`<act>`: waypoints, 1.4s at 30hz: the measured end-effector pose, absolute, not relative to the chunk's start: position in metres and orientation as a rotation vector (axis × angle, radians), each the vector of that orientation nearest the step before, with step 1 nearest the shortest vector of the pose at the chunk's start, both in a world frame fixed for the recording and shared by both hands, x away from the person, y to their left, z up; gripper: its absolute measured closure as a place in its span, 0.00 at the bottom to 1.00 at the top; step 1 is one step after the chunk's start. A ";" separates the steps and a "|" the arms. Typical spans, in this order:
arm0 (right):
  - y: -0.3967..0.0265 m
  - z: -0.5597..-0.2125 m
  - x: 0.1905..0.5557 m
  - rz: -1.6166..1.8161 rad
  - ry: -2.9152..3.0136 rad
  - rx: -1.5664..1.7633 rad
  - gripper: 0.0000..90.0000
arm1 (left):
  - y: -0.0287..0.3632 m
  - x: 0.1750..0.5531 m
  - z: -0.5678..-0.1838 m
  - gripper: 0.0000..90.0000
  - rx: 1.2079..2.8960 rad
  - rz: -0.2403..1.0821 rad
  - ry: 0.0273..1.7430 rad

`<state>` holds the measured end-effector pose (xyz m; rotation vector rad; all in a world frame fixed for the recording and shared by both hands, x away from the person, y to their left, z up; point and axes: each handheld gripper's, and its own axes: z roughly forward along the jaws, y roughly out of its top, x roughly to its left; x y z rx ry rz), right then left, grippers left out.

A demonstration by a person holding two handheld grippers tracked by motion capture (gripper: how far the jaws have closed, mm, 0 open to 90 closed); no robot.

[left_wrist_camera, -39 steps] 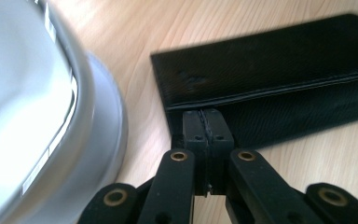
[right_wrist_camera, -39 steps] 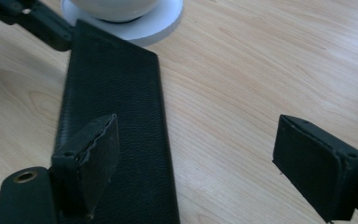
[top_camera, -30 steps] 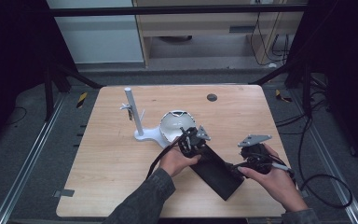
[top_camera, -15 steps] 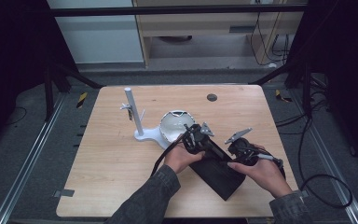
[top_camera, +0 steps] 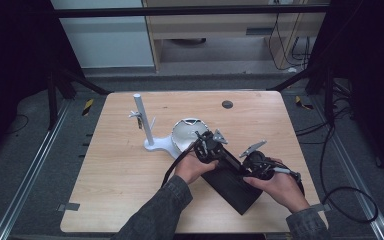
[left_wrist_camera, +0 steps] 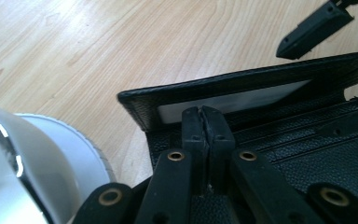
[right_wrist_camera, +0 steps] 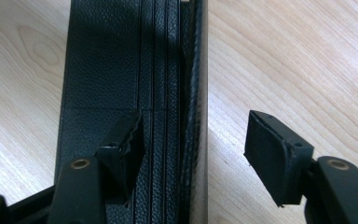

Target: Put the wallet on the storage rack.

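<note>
Change, right gripper point(top_camera: 240, 164): a sec ago it sat off the wallet's right side; now moved in w/ the person's hand to the wallet's long right edge. Jaws have just been closing.
Change, left gripper point(top_camera: 211, 148): approx same spot at the wallet's top end, no visible shift.
Change, wallet point(top_camera: 232, 182): same diagonal lie on the table point(top_camera: 120, 175), top end near the stand.
Left jaws: pressed together, pads meeting on the inner leather just below the wallet's card window point(left_wrist_camera: 233, 101); whether they pinch a layer can't tell.
Right jaws: part open, astride the wallet's raised edge point(right_wrist_camera: 193, 116); one pad on the inner card slots, other out over bare wood, not touching the edge. No grip yet.
Wallet pos: open, black, lying flat on table's near-right part, btwn both hands.
Count: 1 wallet, 2 grippers, 2 hands, 1 white stand point(top_camera: 150, 142) w/ upright post, 1 white round bowl-like piece point(top_camera: 185, 131) beside it, 1 small dark disc point(top_camera: 227, 104) at far edge.
Stand vs wallet: just beside wallet's top end, apart.
</note>
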<state>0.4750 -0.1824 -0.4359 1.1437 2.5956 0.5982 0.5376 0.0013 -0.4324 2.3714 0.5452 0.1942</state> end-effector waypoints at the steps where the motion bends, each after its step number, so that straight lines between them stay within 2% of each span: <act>1: -0.182 -0.437 0.475 0.593 2.599 1.143 0.44 | 0.002 0.538 -0.432 0.98 2.370 0.190 0.547; 15: -0.179 -0.441 0.476 0.577 2.604 1.131 0.50 | 0.002 0.538 -0.433 0.98 2.378 0.181 0.542; 22: -0.179 -0.443 0.478 0.556 2.604 1.121 0.58 | 0.000 0.537 -0.434 0.98 2.383 0.176 0.540; 25: -0.178 -0.446 0.480 0.535 2.607 1.103 0.68 | 0.000 0.536 -0.432 0.98 2.374 0.172 0.540; 26: -0.177 -0.447 0.481 0.527 2.611 1.096 0.75 | 0.001 0.535 -0.431 0.97 2.376 0.176 0.540; 27: -0.176 -0.447 0.481 0.539 2.623 1.074 0.88 | 0.002 0.533 -0.429 0.94 2.369 0.178 0.542; 28: -0.176 -0.447 0.481 0.539 2.623 1.074 0.88 | 0.004 0.532 -0.427 0.94 2.365 0.184 0.541; 30: -0.177 -0.446 0.479 0.538 2.620 1.037 0.93 | 0.009 0.528 -0.422 0.89 2.361 0.211 0.542; 36: -0.187 -0.433 0.468 0.582 2.588 0.981 0.94 | 0.038 0.513 -0.405 0.51 2.348 0.269 0.558; 40: -0.202 -0.415 0.456 0.661 2.511 0.950 0.94 | 0.060 0.502 -0.399 0.26 2.328 0.261 0.538; 42: -0.210 -0.405 0.450 0.700 2.467 0.937 0.94 | 0.071 0.496 -0.396 0.20 2.312 0.285 0.537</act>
